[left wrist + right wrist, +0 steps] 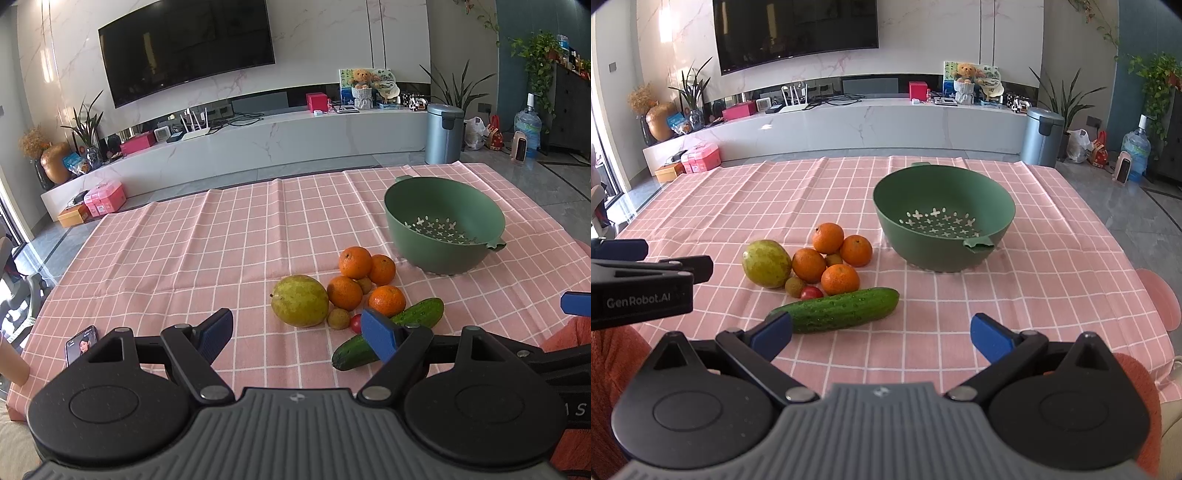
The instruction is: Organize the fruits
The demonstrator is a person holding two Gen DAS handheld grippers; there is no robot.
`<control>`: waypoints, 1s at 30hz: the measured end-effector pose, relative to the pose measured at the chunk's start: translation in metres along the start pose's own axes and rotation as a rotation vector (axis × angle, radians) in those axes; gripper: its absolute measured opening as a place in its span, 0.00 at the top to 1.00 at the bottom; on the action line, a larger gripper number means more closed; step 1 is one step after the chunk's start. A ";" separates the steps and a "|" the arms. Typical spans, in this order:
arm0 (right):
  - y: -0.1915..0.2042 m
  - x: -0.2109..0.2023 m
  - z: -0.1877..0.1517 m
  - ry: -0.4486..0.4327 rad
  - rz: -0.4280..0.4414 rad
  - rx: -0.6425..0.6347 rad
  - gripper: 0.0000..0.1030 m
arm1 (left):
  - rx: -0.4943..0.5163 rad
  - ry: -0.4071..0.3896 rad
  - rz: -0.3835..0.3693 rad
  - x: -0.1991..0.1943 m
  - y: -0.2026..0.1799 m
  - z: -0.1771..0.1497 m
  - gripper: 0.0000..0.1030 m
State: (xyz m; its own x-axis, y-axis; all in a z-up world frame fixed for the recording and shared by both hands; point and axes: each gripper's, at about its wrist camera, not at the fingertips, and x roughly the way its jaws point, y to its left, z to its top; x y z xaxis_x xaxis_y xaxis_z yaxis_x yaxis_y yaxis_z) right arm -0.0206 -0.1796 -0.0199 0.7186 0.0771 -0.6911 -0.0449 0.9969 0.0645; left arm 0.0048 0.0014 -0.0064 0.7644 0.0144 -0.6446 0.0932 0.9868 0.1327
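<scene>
A green colander bowl (943, 218) stands empty on the pink checked tablecloth (1034, 280); it also shows in the left wrist view (443, 221). To its left lies a cluster: a yellow-green pear-like fruit (766, 263), several oranges (840, 278), small brown longans (795, 287), a cherry tomato (811, 292) and a cucumber (836, 310). The same fruits show in the left wrist view, with the big fruit (300, 301) and cucumber (388, 332). My left gripper (297, 334) is open, just short of the cluster. My right gripper (882, 330) is open, just behind the cucumber.
A phone (80, 343) lies on the cloth at the near left. The table's far edge faces a TV wall and a low cabinet. A grey bin (1042, 136) stands on the floor beyond the table. The left gripper's body (642, 284) sits left of the right one.
</scene>
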 end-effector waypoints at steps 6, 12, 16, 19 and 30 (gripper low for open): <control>0.001 0.001 0.000 0.003 0.001 -0.003 0.04 | 0.007 0.001 -0.005 0.000 0.000 -0.001 0.10; -0.004 0.006 -0.002 -0.050 0.037 0.014 0.04 | 0.035 0.016 -0.029 0.008 0.009 0.003 0.12; -0.006 0.021 0.003 -0.033 0.066 0.018 0.04 | 0.008 0.036 -0.059 0.016 0.019 0.007 0.17; -0.007 0.037 0.007 0.004 0.089 0.052 0.14 | 0.006 0.061 -0.070 0.026 0.024 0.008 0.24; 0.001 0.113 0.008 0.189 0.136 0.321 0.42 | -0.063 0.120 -0.110 0.078 0.040 0.012 0.33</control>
State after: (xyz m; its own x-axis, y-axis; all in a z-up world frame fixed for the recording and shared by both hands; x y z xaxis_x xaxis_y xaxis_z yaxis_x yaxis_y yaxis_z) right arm 0.0662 -0.1697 -0.0920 0.5790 0.2398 -0.7793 0.1100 0.9241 0.3661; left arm 0.0756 0.0402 -0.0428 0.6699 -0.0791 -0.7382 0.1295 0.9915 0.0112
